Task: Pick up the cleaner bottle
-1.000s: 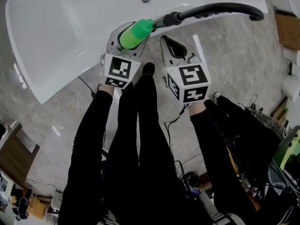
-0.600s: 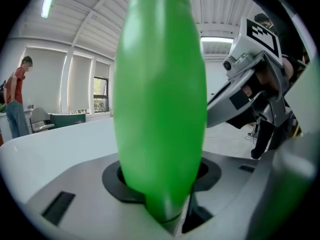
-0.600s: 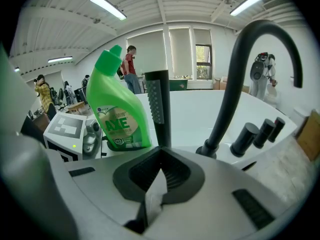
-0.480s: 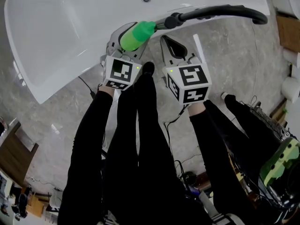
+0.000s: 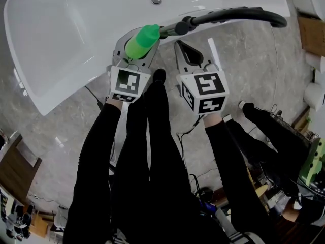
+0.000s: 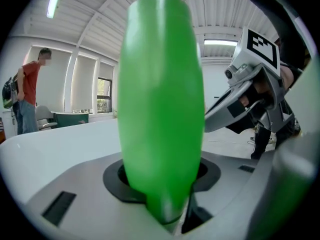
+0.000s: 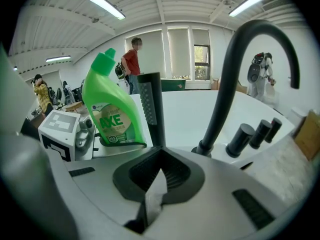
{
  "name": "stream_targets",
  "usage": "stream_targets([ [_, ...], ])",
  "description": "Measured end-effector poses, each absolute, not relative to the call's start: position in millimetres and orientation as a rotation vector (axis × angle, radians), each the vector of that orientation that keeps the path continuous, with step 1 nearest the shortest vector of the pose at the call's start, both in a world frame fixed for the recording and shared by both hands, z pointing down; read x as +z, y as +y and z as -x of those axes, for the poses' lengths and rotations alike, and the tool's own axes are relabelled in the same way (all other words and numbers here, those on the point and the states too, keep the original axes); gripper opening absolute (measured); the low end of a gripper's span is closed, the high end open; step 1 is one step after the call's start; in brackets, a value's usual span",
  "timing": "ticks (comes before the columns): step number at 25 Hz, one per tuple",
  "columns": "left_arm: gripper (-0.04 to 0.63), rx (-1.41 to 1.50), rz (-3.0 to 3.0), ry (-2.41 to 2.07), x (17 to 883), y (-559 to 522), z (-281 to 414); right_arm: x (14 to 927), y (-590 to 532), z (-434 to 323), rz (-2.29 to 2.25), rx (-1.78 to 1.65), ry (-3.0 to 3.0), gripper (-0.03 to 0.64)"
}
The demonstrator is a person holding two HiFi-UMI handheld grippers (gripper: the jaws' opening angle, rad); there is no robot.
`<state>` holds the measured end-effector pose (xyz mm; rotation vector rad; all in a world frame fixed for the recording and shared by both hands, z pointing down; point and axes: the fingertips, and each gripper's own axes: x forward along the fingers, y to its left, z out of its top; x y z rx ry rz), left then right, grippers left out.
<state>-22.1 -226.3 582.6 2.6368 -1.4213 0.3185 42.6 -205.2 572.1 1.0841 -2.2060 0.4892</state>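
The green cleaner bottle (image 5: 144,35) stands between the jaws of my left gripper (image 5: 137,44) above the rim of the white bathtub (image 5: 71,29). The jaws have just been closing and now press on the bottle, which fills the left gripper view (image 6: 160,109). In the right gripper view, the labelled bottle (image 7: 111,111) rises upright from the left gripper (image 7: 65,131). My right gripper (image 5: 195,44) hangs beside it to the right, open, with nothing between its black and white fingers. Its marker cube (image 6: 260,44) also shows in the left gripper view.
A black curved faucet (image 5: 228,15) arches over the tub rim just past both grippers, with black knobs (image 7: 250,136) beside its base. The tub drain (image 5: 156,0) lies farther off. Marble floor (image 5: 66,136) lies below, with cables and clutter at the lower right (image 5: 284,187). People stand in the background (image 7: 132,64).
My left gripper and the bottle have shifted a little to the left and away from the faucet's end. The right gripper has stayed where it was.
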Motion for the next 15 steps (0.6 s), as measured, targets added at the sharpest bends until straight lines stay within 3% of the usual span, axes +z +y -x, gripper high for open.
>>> stream_targets([
  [15, 0.198, 0.239, -2.632, -1.481, 513, -226, 46, 531, -212, -57, -1.174, 0.465, -2.209, 0.002],
])
